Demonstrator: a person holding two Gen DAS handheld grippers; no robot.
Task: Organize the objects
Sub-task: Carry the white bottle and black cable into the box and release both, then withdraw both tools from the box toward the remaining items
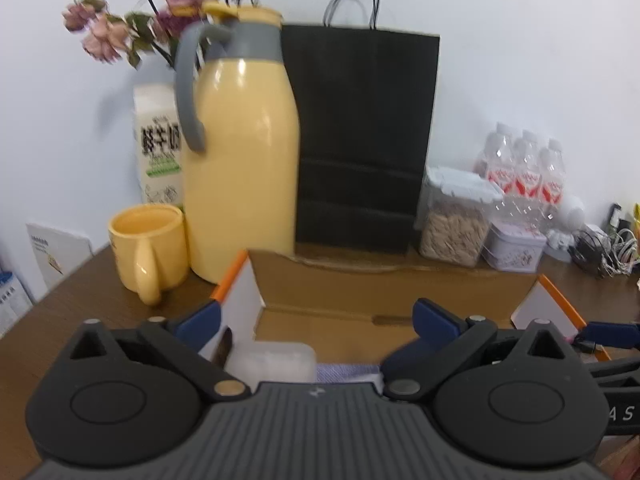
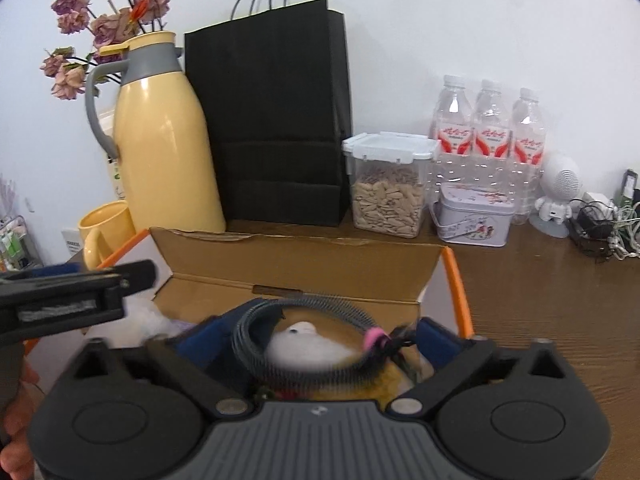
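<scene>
An open cardboard box (image 1: 360,280) with orange-edged side flaps sits on the brown table, right in front of both grippers. My left gripper (image 1: 316,318) is open, its blue fingertips spread wide over the box's left half. Below it lie a translucent plastic case (image 1: 276,358) and a bit of lavender cloth (image 1: 348,372). My right gripper (image 2: 316,340) is also open over the box (image 2: 300,268). A dark coiled band (image 2: 256,324) with a pink bead lies loose between its fingers, around something white and fluffy (image 2: 298,346). The left gripper's arm (image 2: 80,292) reaches in from the left.
Behind the box along the white wall stand a yellow thermos jug (image 1: 240,140), a yellow mug (image 1: 148,248), a milk carton (image 1: 158,144), a black paper bag (image 1: 360,140), a clear seed canister (image 2: 386,196), a tin (image 2: 474,216) and water bottles (image 2: 490,128). Cables (image 2: 608,224) lie at far right.
</scene>
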